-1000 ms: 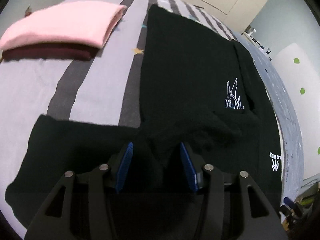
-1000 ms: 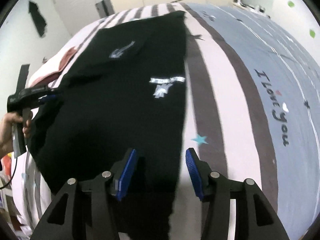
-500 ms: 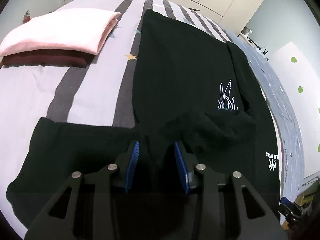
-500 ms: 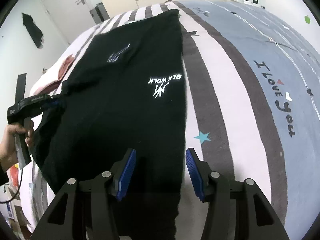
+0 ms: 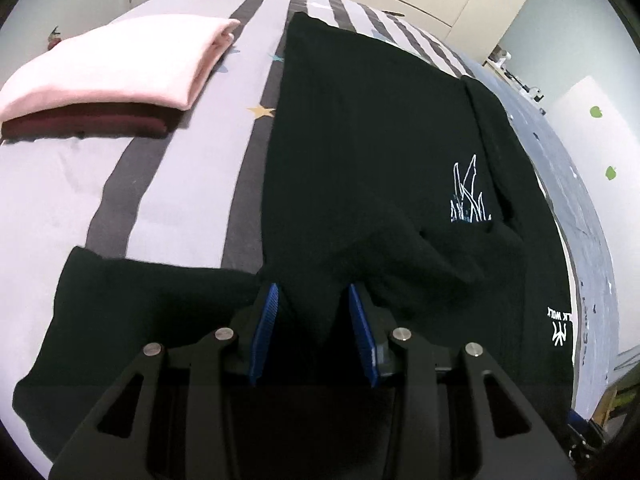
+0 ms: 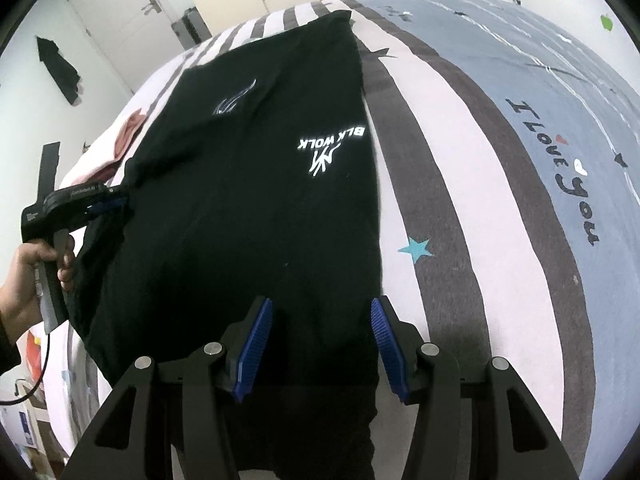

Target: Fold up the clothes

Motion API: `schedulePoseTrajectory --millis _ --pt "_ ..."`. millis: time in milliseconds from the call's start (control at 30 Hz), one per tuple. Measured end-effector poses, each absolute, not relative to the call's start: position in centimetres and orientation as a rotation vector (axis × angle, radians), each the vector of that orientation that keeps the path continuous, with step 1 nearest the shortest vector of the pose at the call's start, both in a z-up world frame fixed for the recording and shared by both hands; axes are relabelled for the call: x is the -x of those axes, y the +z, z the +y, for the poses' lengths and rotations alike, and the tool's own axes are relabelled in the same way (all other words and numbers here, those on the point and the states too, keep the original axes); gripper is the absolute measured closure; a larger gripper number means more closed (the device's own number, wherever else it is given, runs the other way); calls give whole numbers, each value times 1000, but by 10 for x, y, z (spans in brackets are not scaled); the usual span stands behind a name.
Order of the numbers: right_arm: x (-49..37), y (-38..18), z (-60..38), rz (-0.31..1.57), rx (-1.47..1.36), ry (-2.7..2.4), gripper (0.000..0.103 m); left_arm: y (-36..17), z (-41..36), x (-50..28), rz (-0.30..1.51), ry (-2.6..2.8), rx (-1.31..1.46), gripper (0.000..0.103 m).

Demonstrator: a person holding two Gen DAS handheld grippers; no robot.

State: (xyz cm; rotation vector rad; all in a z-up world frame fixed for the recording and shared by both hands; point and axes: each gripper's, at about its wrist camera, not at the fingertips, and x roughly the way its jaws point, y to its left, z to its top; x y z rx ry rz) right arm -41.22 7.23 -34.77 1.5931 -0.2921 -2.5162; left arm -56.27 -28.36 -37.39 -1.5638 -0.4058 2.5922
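The bed [image 5: 168, 184], dressed in a grey, white and blue striped sheet, filled both views. Across its middle lay the black T-shirt [image 5: 368, 152], spread flat with one sleeve stretched out to the left and a white grass-like print near its right edge; the right wrist view read "BLK WOLK" upside down on it. At the far left of the bed sat a folded pink garment [image 5: 120, 64] stacked on a folded maroon garment [image 5: 88, 126], well apart from the shirt. And there was the left claw [image 5: 314, 322]: its blue pads had just been closing and pinched a raised bunch of the shirt's fabric. The right claw [image 6: 320, 336] stood parted over the shirt's near edge, gripping nothing. A hand [image 6: 28, 280] held the left claw's handle.
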Motion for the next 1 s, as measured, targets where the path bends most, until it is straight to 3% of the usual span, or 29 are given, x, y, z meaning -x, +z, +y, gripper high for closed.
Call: schedulePoseTrajectory --millis 67,200,300,567,1000 --pt "414 -348 73 -294 -1589 -2517 55 -372 -279 563 -378 2586 1540 72" --pt "416 -347 75 -310 -1583 -2517 55 -369 -265 561 -301 2568 1497 92" --pt "415 -347 74 -312 -1582 -2515 55 -368 -265 560 -307 2575 1495 101" --pt "407 -341 68 -351 -1580 -2440 55 -320 -315 529 -500 2649 1373 102" --pt "388 -335 23 -314 -1562 -2399 55 -234 -395 460 -599 2744 1261 102"
